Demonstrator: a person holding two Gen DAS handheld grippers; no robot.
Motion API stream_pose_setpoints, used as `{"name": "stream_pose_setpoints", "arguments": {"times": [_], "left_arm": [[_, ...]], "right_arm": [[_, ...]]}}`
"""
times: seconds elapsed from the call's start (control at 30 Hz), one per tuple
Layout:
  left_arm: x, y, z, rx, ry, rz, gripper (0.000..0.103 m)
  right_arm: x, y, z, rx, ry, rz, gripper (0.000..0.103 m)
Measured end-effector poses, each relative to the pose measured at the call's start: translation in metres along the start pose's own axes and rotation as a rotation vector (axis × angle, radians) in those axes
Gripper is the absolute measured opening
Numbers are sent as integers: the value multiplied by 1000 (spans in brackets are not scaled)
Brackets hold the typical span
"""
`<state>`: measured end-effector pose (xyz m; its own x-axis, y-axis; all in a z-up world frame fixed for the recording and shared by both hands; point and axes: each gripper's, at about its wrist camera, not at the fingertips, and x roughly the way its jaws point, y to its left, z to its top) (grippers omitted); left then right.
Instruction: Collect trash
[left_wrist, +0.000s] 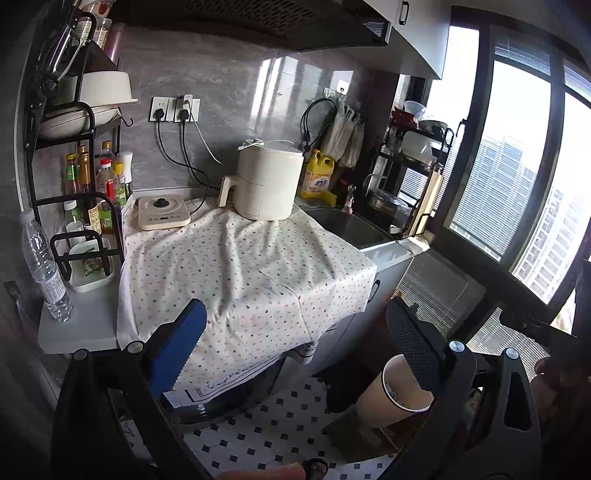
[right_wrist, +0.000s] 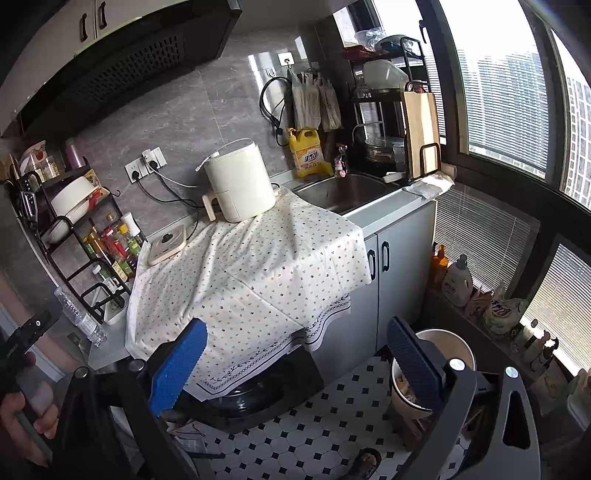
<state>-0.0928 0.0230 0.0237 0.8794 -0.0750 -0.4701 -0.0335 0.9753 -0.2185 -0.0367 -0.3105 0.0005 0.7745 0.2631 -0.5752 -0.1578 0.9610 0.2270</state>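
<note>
Trash here seems to mean loose disposables, and going from the left the first likely piece is the clear plastic water bottle (left_wrist: 46, 267), upright on the bare counter edge beside the black condiment rack (left_wrist: 79, 206). Whether it is empty I cannot tell. Next comes the dotted tablecloth (left_wrist: 240, 273), carrying the small induction hob (left_wrist: 162, 212) and the cream air fryer (left_wrist: 267, 179); no scrap shows on the cloth itself. Past the sink (right_wrist: 343, 192), down on the tiled floor (right_wrist: 314, 424) by the window, stands the round waste bin (right_wrist: 443, 343) with paper scraps inside.

To do this step well, I judge the bottle should be taken around its middle, squarely, with enough squeeze to hold but not crush thin plastic, lifted clear of the rack's wire loops, then carried low across to the bin and released only once over its mouth.

The left gripper (left_wrist: 295, 354) hangs in front of the cloth's overhang with its blue and dark pads spread wide, nothing between them and nothing touched; the bin shows behind its right-hand finger, but apart from it. The right gripper (right_wrist: 295, 356) is likewise spread fully, empty, poised before the counter edge, with the bin just behind its dark finger and not in contact.
</note>
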Motion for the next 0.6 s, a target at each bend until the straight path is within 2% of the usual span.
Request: {"name": "stream_pose_setpoints", "arguments": {"times": [0.6], "left_arm": [[8, -16, -3, 29, 21, -24, 97]], "right_arm": [[-8, -14, -4, 26, -9, -13, 95]]}}
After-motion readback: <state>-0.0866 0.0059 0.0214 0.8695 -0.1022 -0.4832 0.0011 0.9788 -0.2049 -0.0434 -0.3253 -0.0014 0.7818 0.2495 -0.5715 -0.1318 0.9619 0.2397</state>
